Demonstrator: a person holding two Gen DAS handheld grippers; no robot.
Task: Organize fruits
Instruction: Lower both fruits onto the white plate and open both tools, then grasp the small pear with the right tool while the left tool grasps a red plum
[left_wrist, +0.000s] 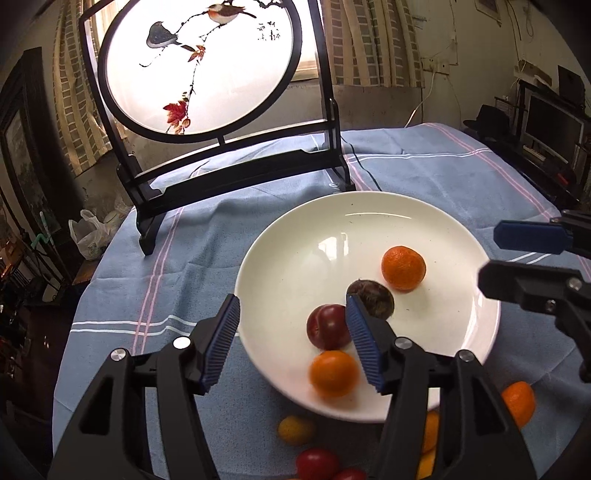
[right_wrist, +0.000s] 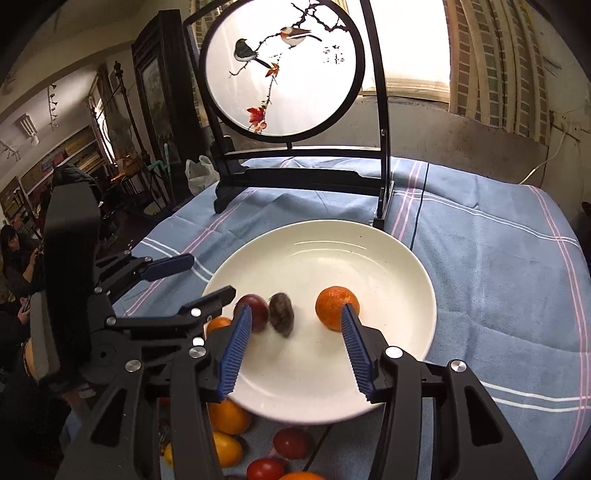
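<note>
A white plate (left_wrist: 424, 221) (right_wrist: 388, 254) sits on the blue cloth. In it lie a mandarin (left_wrist: 403, 267) (right_wrist: 334, 306), a dark brown fruit (left_wrist: 375, 297) (right_wrist: 281, 314), a red plum (left_wrist: 327, 326) (right_wrist: 255, 310) and an orange fruit (left_wrist: 333, 373) (right_wrist: 218, 323). My left gripper (left_wrist: 291, 343) is open and empty over the plate's near left rim, above the plum and orange fruit. My right gripper (right_wrist: 295, 350) is open and empty over the plate's near side; it also shows in the left wrist view (left_wrist: 517, 254).
Loose fruits lie on the cloth by the plate's near edge: yellow (left_wrist: 295, 430), red (left_wrist: 317, 463) (right_wrist: 291, 442), orange (left_wrist: 519, 402) (right_wrist: 229, 415). A black-framed round bird screen (left_wrist: 207, 66) (right_wrist: 284, 70) stands at the table's far side. A cable (left_wrist: 364, 170) runs behind the plate.
</note>
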